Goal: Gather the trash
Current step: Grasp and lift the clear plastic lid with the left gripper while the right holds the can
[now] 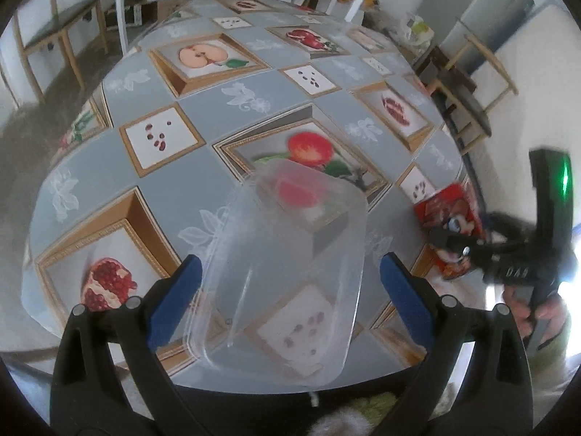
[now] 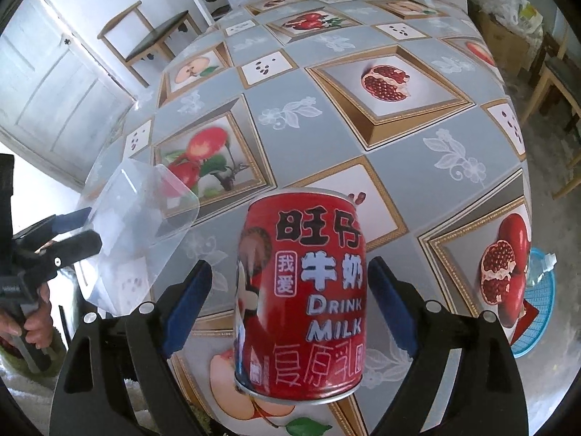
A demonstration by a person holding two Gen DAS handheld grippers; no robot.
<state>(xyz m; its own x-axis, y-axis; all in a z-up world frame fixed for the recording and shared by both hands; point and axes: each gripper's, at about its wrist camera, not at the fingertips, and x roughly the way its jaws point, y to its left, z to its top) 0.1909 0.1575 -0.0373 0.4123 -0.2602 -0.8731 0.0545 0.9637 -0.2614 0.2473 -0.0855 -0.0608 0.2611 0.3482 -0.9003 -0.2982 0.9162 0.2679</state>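
Observation:
A clear plastic container [image 1: 287, 272] sits tilted between the blue pads of my left gripper [image 1: 290, 290], above the table's near edge; the jaws are wide and I cannot see the pads touching it. It also shows in the right wrist view [image 2: 138, 225], at the left. A red milk can [image 2: 305, 298] stands between the blue pads of my right gripper [image 2: 287, 298], with gaps on both sides. The can also shows in the left wrist view [image 1: 450, 214], at the right, with the right gripper [image 1: 457, 243] around it.
The table [image 1: 203, 167] has a grey cloth printed with fruit pictures. A blue basket [image 2: 537, 309] lies beyond the table's right edge. Wooden chairs [image 1: 54, 32] and boxes stand around the room.

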